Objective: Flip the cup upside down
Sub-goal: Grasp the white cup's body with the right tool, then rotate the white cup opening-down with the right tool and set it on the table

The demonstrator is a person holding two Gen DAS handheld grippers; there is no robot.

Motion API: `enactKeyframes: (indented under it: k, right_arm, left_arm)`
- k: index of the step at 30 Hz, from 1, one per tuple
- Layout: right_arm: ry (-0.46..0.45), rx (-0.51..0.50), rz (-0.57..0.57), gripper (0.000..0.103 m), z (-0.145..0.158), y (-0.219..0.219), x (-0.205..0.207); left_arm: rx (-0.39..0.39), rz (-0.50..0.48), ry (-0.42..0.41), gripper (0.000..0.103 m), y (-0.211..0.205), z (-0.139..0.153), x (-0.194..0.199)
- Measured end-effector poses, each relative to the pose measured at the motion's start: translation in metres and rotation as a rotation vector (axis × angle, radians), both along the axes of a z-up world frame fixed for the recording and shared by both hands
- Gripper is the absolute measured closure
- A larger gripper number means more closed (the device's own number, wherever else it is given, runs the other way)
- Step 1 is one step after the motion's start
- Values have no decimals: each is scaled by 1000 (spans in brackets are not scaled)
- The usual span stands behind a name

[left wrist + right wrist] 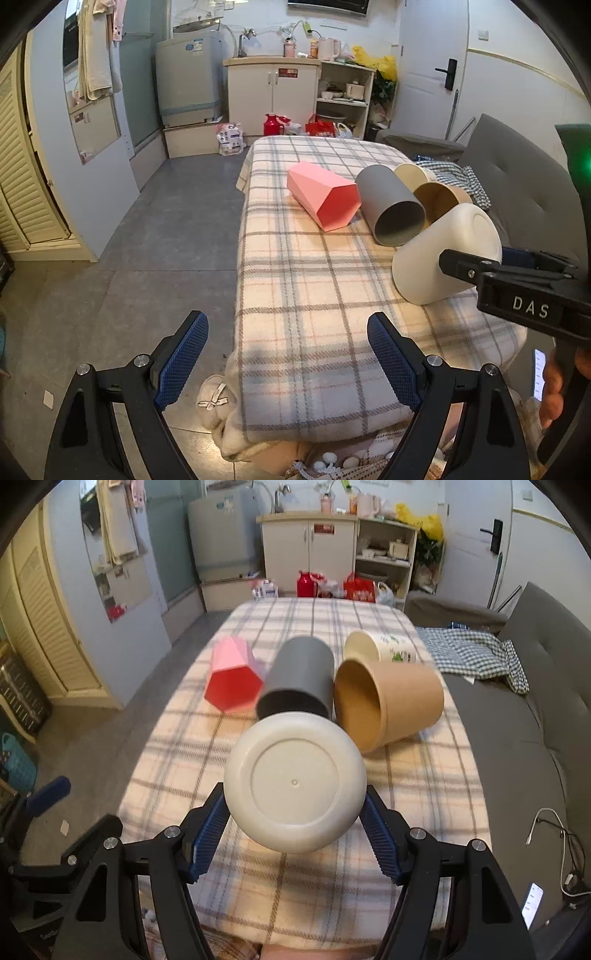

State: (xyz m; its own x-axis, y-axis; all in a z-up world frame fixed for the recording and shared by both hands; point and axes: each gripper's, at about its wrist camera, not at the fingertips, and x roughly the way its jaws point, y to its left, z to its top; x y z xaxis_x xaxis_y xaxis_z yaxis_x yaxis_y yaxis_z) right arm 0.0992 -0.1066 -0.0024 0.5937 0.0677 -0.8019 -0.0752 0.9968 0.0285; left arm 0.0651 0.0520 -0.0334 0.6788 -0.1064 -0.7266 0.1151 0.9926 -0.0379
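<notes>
The right gripper [295, 830] clenched the cream cup [294, 782] by its base, mouth tilted down onto the plaid table [314, 288], at the grey cup's [299, 677] 6 o'clock. The left gripper [288, 354] hung released off the near edge.

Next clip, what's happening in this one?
A person is working with two handheld tools over a plaid-covered table. The right tool is shut on a white cup, holding it tilted with its base toward the camera. The left tool is open and holds nothing. A pink cup, a grey cup, a brown paper cup and a printed cream cup lie on their sides behind it.
</notes>
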Motion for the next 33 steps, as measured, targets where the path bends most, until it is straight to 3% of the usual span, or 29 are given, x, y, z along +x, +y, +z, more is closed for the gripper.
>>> enactKeyframes:
  k: [12,14,20,25,31,33]
  right_arm:
    - [11,52,3,32,-2,-7,24]
    - [-6,73,-9,17,1,-12,22]
    - [-85,112,-17,16,26,-24,7]
    - [-146,140,-35,16,44,-44,-17]
    - [-227,127,-64,16,54,-71,-52]
    - [-258,120,-78,11,53,-79,-64]
  left_arm:
    - [18,46,12,12,0,0,8]
    - [17,55,15,12,0,3,9]
    - [22,81,1,12,-6,13,7]
    - [60,126,-77,12,-21,33,-5]
    - [8,145,-180,12,-37,56,-21]
    - [1,145,-210,9,-43,60,-27]
